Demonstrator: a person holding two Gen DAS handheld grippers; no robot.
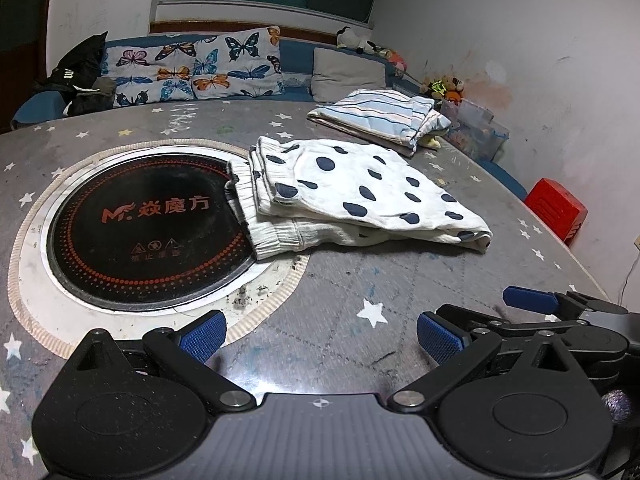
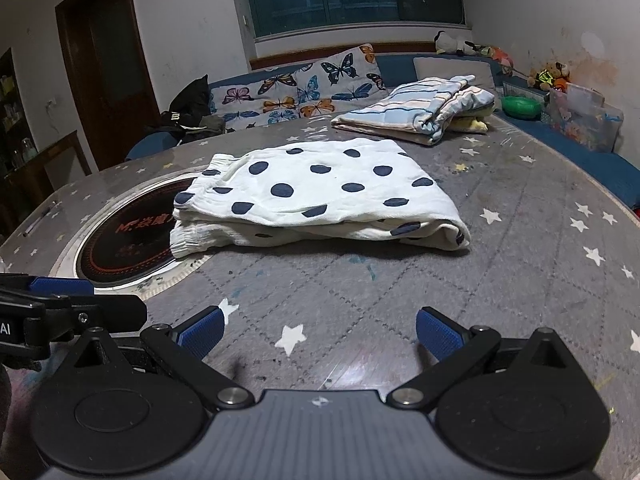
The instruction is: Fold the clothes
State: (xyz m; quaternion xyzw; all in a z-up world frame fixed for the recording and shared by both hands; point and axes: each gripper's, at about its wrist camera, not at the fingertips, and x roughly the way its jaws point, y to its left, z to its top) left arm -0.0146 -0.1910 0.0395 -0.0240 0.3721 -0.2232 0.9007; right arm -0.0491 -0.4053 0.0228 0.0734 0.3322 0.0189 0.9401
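The dotted pants (image 2: 320, 192) lie folded on the table (image 2: 520, 264), one end over the cooktop (image 1: 148, 224), with a striped stack (image 2: 420, 110) behind. Both the left gripper (image 1: 320, 338) and right gripper (image 2: 318, 334) are spread and empty, near the table edge, so this garment looks done, with nothing unfolded in view.

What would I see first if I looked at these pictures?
First, the white spotted clothes, folded in the middle of the grey starry table, one end lying over the round black cooker. Behind them sits a folded striped pile. Both grippers, left and right, are open and empty.
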